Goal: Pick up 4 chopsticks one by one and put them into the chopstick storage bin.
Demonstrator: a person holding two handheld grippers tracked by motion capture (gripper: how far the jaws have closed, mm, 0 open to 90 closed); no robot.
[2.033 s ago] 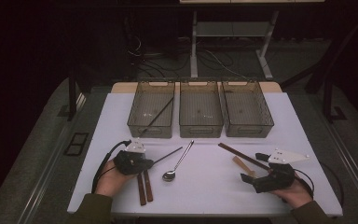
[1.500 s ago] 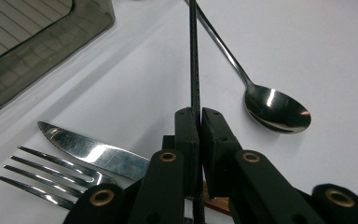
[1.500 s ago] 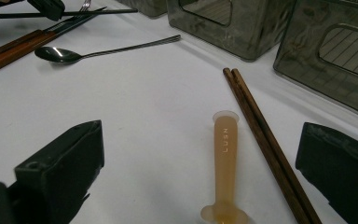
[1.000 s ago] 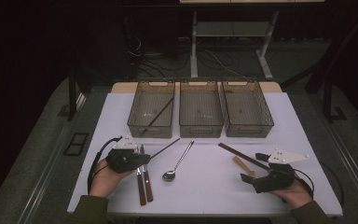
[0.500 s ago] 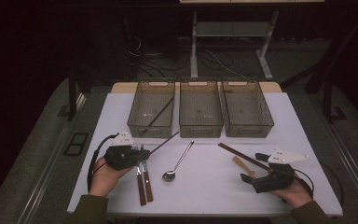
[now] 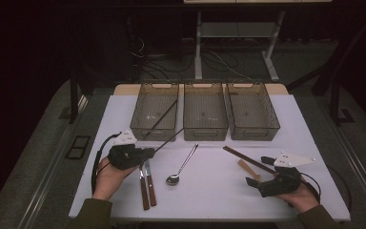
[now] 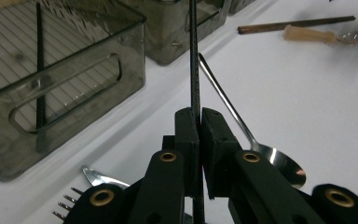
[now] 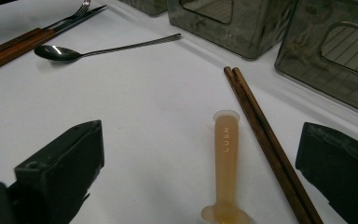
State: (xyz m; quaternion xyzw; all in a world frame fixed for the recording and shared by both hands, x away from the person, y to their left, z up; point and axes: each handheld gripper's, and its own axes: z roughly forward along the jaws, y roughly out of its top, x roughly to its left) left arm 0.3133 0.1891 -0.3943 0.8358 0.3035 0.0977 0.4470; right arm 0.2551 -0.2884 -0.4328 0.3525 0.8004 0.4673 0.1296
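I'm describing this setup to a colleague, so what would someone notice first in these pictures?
First, the left gripper near the table's left front, shut on a thin black chopstick pointing toward the left bin, where another black chopstick already lies. Then the three smoky bins in a row, and the right gripper open by the brown chopsticks.

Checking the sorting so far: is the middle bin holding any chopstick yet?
No: the middle bin looks bare inside, while a black chopstick lies in the left bin.
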